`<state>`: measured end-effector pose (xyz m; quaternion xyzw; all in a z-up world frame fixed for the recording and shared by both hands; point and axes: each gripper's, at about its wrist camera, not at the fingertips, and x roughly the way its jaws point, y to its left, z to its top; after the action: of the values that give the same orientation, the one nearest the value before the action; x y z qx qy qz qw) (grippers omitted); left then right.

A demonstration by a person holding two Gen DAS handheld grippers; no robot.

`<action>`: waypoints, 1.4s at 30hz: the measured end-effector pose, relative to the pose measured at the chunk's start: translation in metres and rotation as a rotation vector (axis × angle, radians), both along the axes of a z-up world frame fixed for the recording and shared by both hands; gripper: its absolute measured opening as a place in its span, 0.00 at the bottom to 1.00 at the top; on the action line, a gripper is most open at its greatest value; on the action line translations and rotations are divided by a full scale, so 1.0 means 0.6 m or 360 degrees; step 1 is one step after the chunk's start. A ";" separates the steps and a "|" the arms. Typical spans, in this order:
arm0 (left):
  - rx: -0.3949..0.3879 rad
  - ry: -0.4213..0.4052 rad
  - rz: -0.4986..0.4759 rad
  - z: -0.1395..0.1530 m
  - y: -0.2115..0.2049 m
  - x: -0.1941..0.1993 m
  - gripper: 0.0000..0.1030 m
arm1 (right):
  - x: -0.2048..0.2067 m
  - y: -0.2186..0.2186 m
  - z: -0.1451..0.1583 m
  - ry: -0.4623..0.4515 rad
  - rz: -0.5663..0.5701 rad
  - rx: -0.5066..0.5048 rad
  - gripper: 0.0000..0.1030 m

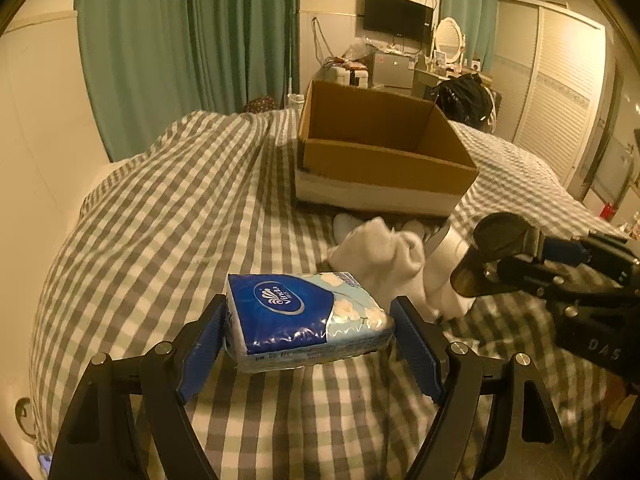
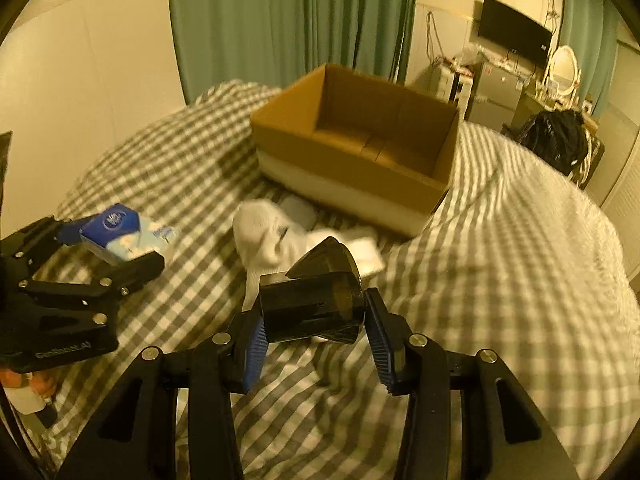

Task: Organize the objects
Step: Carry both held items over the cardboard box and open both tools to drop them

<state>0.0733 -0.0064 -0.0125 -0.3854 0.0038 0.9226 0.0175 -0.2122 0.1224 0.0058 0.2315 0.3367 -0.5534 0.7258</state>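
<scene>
My left gripper (image 1: 308, 332) is shut on a blue tissue pack (image 1: 304, 316) and holds it just above the checked bed cover; the pack also shows in the right wrist view (image 2: 124, 236). My right gripper (image 2: 314, 320) is shut on a dark smoky plastic cup with a hinged lid (image 2: 316, 300), held above the bed; it also shows in the left wrist view (image 1: 492, 256). White socks (image 2: 272, 236) lie on the cover between the grippers and an open cardboard box (image 2: 360, 160), whose inside looks bare. The box also shows in the left wrist view (image 1: 380, 148).
The bed (image 2: 500, 260) has a grey-and-white checked cover that bulges at the right. Green curtains (image 1: 188, 40) hang behind it. A desk with clutter, a TV (image 1: 396, 14) and a black bag (image 1: 464, 96) stand beyond the box. A wardrobe is at far right.
</scene>
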 end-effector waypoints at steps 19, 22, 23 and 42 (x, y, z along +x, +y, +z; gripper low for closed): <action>-0.0002 0.0252 -0.0001 0.160 0.029 -0.239 0.80 | -0.038 -0.208 0.184 -0.0006 0.0050 -0.0250 0.43; -0.0001 0.0181 -0.0027 0.149 0.030 -0.303 0.80 | -0.049 -0.269 0.187 -0.0003 0.0027 -0.0230 0.43; 0.0001 0.0154 -0.0034 0.142 0.030 -0.330 0.80 | -0.053 -0.282 0.184 -0.0002 0.0022 -0.0218 0.43; -0.0024 -0.0083 -0.0162 0.028 0.066 -0.434 0.83 | -0.082 -0.424 0.056 -0.0116 0.0002 0.0083 0.61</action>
<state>-0.1872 0.0329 0.0045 -0.4088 0.0299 0.9100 0.0617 -0.2614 -0.1318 0.0393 0.2701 0.3246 -0.5353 0.7316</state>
